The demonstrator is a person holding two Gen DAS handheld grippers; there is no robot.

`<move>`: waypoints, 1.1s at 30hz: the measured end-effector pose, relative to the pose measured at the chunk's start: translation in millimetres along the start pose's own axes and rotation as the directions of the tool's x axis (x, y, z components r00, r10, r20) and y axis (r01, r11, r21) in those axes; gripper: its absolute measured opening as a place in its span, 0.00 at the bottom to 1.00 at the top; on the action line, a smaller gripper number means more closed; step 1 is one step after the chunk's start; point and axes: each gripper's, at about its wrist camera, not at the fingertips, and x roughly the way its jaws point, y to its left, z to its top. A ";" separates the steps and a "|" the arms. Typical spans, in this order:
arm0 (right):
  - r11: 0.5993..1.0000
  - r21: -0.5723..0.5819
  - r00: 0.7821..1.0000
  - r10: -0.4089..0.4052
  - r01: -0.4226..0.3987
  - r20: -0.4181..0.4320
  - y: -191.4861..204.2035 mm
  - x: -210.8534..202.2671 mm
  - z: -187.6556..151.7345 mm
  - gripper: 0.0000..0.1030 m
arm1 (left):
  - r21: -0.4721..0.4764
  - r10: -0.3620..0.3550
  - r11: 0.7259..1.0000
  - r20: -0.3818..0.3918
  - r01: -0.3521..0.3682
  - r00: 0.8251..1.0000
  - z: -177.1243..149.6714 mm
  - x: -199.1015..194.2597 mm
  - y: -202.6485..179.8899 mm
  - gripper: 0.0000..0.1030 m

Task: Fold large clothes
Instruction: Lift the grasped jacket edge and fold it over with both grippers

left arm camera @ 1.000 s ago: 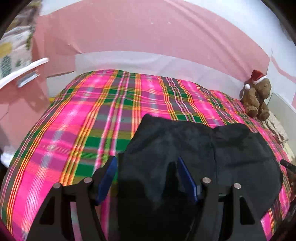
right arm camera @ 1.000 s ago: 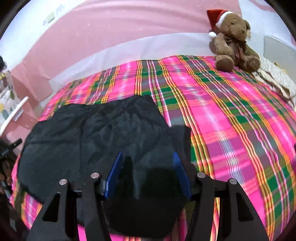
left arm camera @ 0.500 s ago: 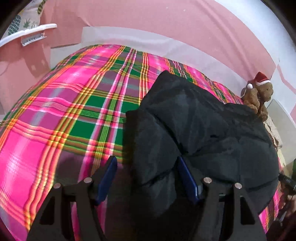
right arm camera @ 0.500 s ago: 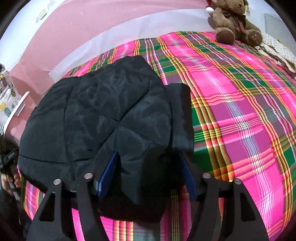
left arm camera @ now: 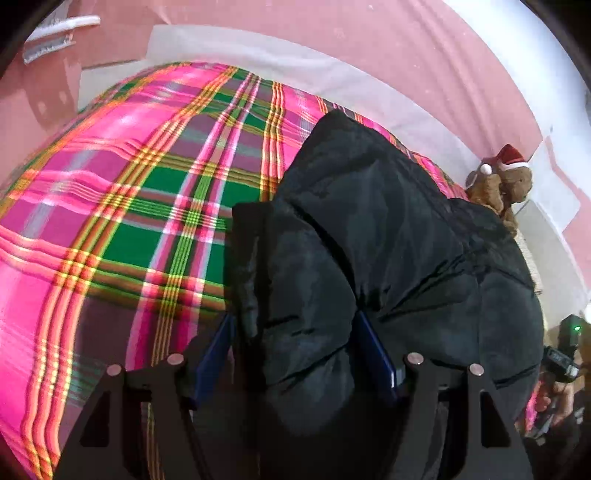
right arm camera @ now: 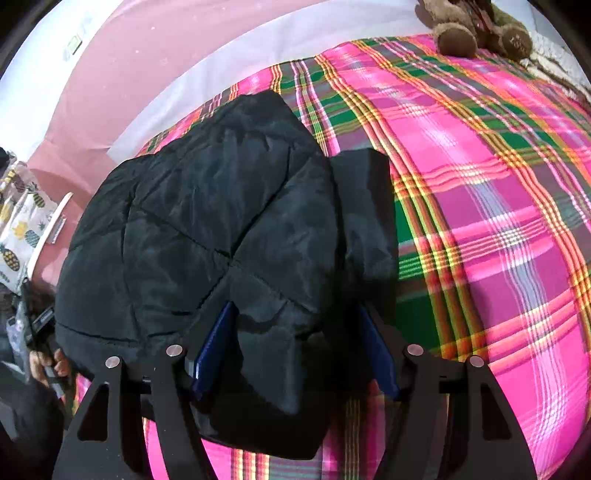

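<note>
A black padded jacket [left arm camera: 369, 240] lies folded in a thick bundle on the pink and green plaid bed cover [left arm camera: 129, 221]. My left gripper [left arm camera: 295, 350] is low over the bundle's near left corner, and its blue pads [left arm camera: 373, 354] squeeze a puffy fold. In the right wrist view the same jacket [right arm camera: 207, 221] fills the left half, with a sleeve end sticking out to the right. There my right gripper [right arm camera: 295, 343] straddles the near right corner with its jaws spread. The fabric sits loosely between its pads [right arm camera: 214, 343].
A brown teddy bear [right arm camera: 476, 26] in a red hat sits at the bed's far corner, beside a white knitted cloth [right arm camera: 554, 55]. A pink wall with a white band runs behind the bed. A white shelf [left arm camera: 62, 26] hangs far left. The plaid cover [right arm camera: 498, 203] lies bare to the right.
Both grippers have come down and tipped forward, so the jacket now fills more of each view. The right gripper's jaws have spread wider. The left jaws keep the same width.
</note>
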 end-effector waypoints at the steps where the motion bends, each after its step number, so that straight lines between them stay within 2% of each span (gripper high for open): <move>1: 1.000 0.010 1.000 0.012 -0.012 -0.007 -1.8 1.4 1.7 0.66 | -0.009 -0.017 1.000 -0.011 0.017 1.000 2.3 2.4 2.3 0.69; 10: 0.996 0.052 0.996 0.073 -0.071 -0.044 -15.1 25.4 26.3 0.79 | 0.030 -0.062 0.997 -0.072 0.065 0.995 19.4 21.0 -0.3 0.72; 14: 0.994 0.057 0.994 0.098 -0.096 -0.040 -19.2 30.8 31.6 0.80 | 0.022 -0.100 0.995 -0.078 0.102 0.992 24.9 25.5 5.8 0.73; 22: 0.989 0.037 0.989 0.147 -0.146 -0.035 -23.0 24.9 21.0 0.76 | -0.002 -0.148 0.989 -0.064 0.148 0.987 16.3 23.4 10.9 0.72; 26: 0.990 0.043 0.991 0.132 -0.132 -0.012 -25.2 34.8 37.3 0.78 | 0.019 -0.120 0.992 -0.069 0.122 0.990 27.3 30.7 4.9 0.73; 33: 0.992 0.059 0.994 0.112 -0.112 0.004 -24.6 40.9 42.4 0.84 | 0.015 -0.098 0.995 -0.057 0.099 0.994 30.7 36.1 1.3 0.73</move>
